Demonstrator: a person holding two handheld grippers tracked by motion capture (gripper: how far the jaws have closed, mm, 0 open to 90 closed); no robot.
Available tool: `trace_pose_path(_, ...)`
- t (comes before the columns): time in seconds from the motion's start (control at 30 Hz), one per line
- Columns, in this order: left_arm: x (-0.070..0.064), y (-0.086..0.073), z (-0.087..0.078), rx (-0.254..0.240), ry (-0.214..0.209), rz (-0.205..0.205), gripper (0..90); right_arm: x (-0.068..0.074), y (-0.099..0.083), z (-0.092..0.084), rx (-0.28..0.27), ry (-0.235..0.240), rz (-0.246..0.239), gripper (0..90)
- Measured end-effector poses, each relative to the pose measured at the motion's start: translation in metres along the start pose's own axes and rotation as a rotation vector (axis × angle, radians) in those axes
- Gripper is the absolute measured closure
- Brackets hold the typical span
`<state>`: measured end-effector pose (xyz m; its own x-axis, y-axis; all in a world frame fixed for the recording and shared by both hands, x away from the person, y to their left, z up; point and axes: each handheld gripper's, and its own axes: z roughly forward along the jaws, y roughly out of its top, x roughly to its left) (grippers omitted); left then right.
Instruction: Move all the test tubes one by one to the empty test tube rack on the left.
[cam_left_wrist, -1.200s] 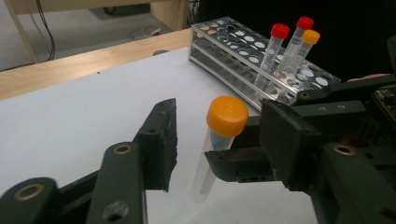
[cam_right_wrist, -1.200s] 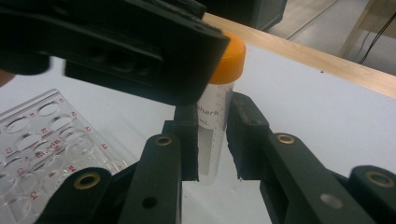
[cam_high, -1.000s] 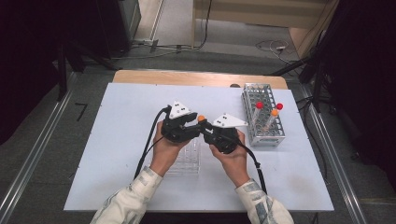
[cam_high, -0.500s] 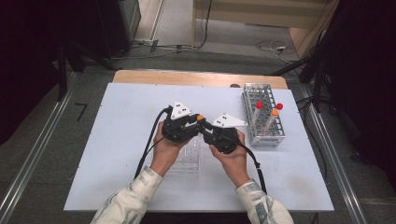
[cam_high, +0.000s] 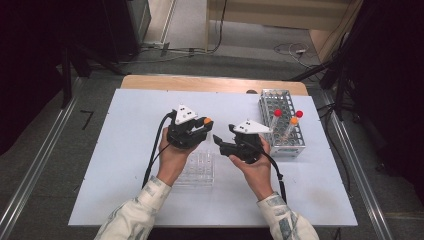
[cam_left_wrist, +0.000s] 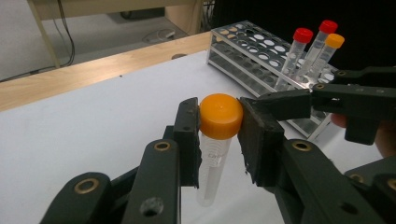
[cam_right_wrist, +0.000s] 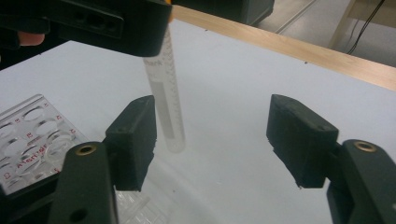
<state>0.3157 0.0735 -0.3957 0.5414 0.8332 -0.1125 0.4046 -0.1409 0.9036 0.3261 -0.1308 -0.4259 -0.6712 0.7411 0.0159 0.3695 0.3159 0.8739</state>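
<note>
The lower end of the orange-capped tube (cam_left_wrist: 218, 140) is hidden behind the left gripper's jaws in the left gripper view, and its cap is cut off at the top in the right gripper view; the clear rack (cam_high: 199, 167) is half covered by the left hand (cam_high: 172, 159); the left gripper (cam_high: 196, 129) clamps the tube by its cap, upright above the middle of the tabletop (cam_high: 125, 150); the right gripper (cam_right_wrist: 212, 135) has just been opening, its jaws wide with nothing between them, just beside the tube; the near and left edges lie open; three capped tubes stand in the metal rack (cam_high: 280, 120) by the right edge, two red, one orange.
</note>
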Motion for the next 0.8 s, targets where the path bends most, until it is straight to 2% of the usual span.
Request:
trace_pose_path(0.4, 0.009, 0.003, -0.014, -0.005, 0.027, -0.016, 69.8, -0.020, -0.008, -0.017, -0.018, -0.039, 0.033, 26.8)
trace_pose_path(0.8, 0.015, 0.005, -0.046, -0.027, 0.043, -0.022, 69.8, -0.037, -0.015, -0.031, -0.016, -0.067, 0.057, 24.7)
